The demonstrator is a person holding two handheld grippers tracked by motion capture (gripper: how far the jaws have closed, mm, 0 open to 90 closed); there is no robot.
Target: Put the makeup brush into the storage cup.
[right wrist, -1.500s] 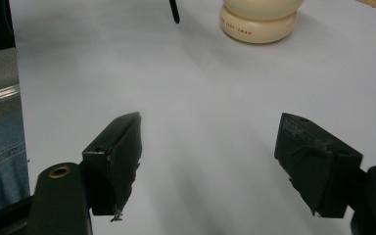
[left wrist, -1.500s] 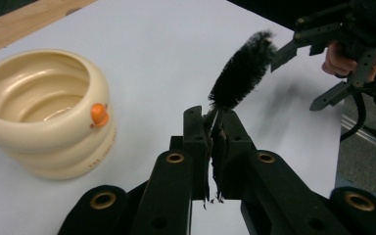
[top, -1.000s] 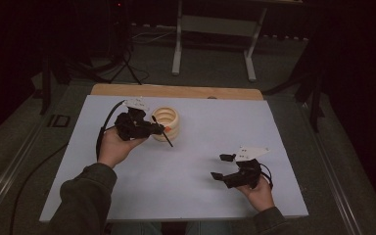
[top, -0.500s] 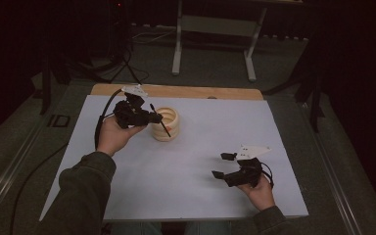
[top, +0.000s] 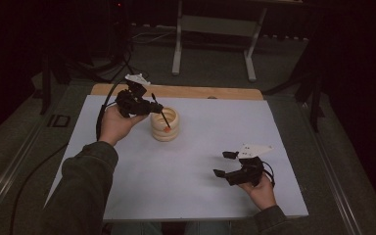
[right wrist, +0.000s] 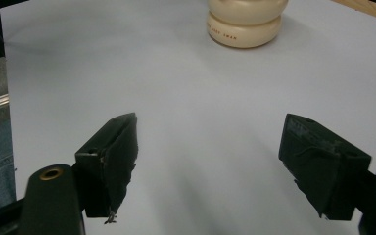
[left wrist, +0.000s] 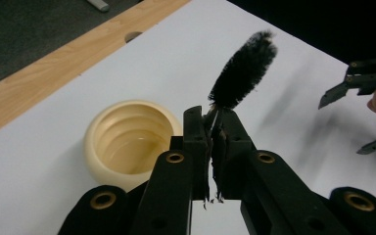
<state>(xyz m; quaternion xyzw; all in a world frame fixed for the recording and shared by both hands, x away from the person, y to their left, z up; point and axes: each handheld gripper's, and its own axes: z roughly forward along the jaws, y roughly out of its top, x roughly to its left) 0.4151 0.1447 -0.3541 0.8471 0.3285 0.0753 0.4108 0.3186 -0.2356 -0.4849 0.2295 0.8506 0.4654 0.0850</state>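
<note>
Cream pot: a ribbed, ring-stacked ceramic pot (top: pixel 165 125) stands upright on the white sheet (top: pixel 186 166) near its far edge, mouth open – the landmark for the rest.
Left gripper: the left gripper (top: pixel 149 106) is held just left of the pot, jaws pinched tight on the stem of a black bristle brush (left wrist: pixel 242 71).
Brush: seen from above, its thin handle slants down over the pot's mouth, an orange tip showing at the rim.
Right gripper: the right gripper (top: pixel 224 164) sits well to the right of the pot and nearer the person – jaws spread wide, nothing between them.
Wooden board: a strip of wood (top: pixel 200 92) lies just behind the pot.
</note>
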